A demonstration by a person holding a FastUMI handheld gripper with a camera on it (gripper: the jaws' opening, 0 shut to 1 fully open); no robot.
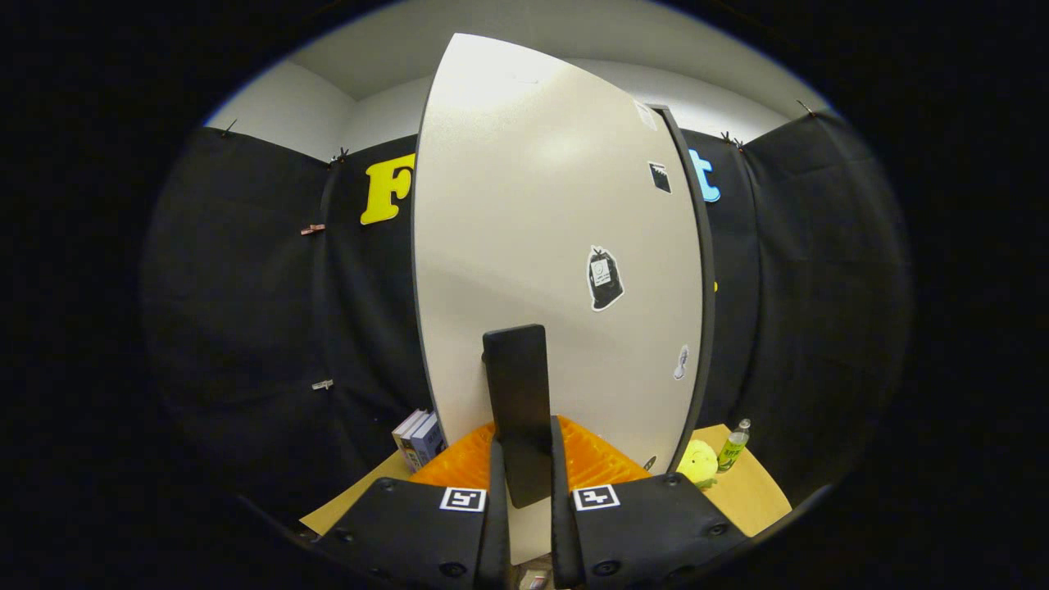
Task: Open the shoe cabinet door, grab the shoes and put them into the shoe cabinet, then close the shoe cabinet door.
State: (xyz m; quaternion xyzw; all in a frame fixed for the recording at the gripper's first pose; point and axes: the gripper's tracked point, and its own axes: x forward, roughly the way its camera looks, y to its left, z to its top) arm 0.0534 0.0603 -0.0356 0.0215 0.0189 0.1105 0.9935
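Note:
The shoe cabinet door (pixel 541 205) is a tall white panel with a few small stickers, and it stands close in front of me. A black upright handle (pixel 516 385) sticks out from its lower part. My gripper (pixel 526 459) is shut on this handle, with one finger on each side of it. The door's dark right edge (pixel 703 270) is turned slightly toward me. The inside of the cabinet is hidden behind the door.
The cabinet stands on a wooden table (pixel 750 496). A few books (pixel 420 438) lean by the door's lower left corner. A yellow plush toy (pixel 698 464) and a small green bottle (pixel 734 447) stand at its lower right.

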